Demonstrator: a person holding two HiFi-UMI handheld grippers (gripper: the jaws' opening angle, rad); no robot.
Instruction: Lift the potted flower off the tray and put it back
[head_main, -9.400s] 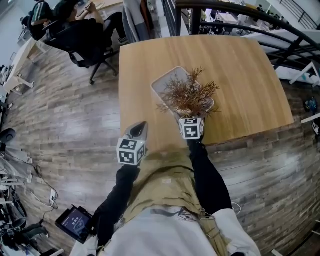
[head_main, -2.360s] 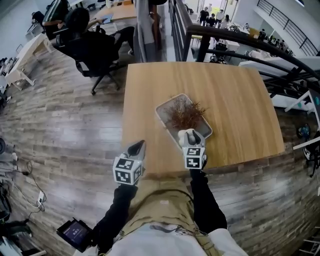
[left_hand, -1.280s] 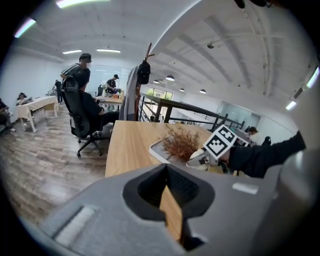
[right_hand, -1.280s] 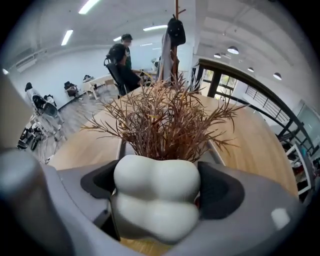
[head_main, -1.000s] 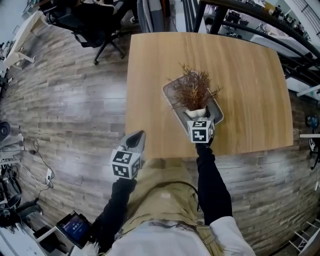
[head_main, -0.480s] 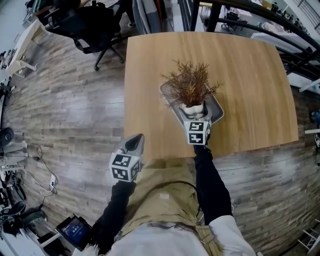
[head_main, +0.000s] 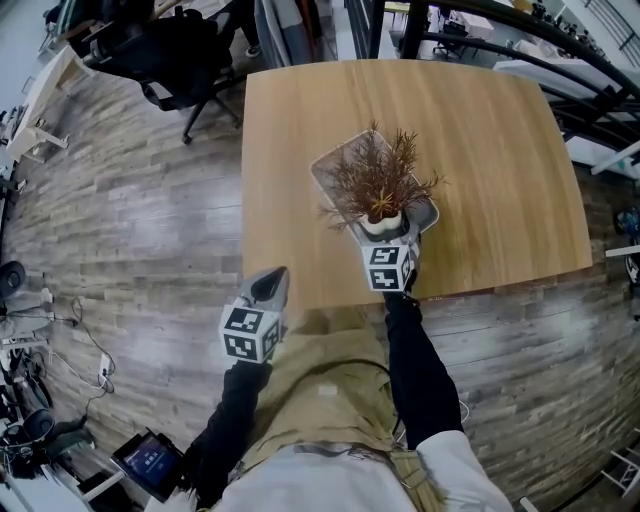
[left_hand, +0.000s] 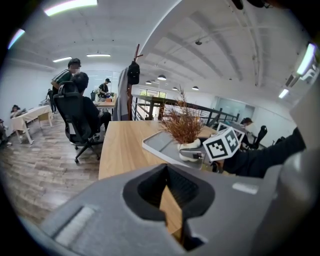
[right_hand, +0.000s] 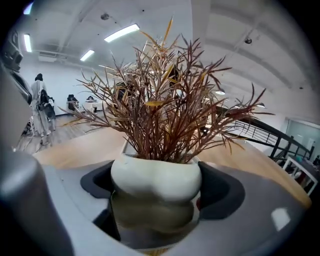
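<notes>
K: Your right tool (head_main: 383, 236) is closed on the white pot (right_hand: 156, 177) of the potted flower (head_main: 378, 183), with a jaw on each side of its lower half. The pot is over the tray's near end. It looks just clear of the tray (head_main: 322, 162), but I can't confirm the gap.

M: Agreed. Your left tool (head_main: 267, 291) is closed on nothing, well apart from the tray on your side. It's no help if the pot goes.

K: Main risk is slip. The pot is round, smooth-looking and waisted, so your jaws likely bear on a curve. Twist your wrist and it can roll in the grip.

M: It also looks top-heavy. The fronds (right_hand: 150, 115) spread far wider than the pot. Tilt it and they pull it further over.

K: Second risk is the landing. You're at the tray's near end, not its middle. Come down there and the base can catch the rim, then the pot tips when you let go.

M: That end is also the one nearest the worktop (head_main: 480, 150) edge. A tip that way could reach the floor (head_main: 150, 220).

K: The fronds hide the tray's bed from your head view too. You're judging the set-down half blind.

M: So go toward the tray's middle, pot upright, base flat before you open.
</notes>
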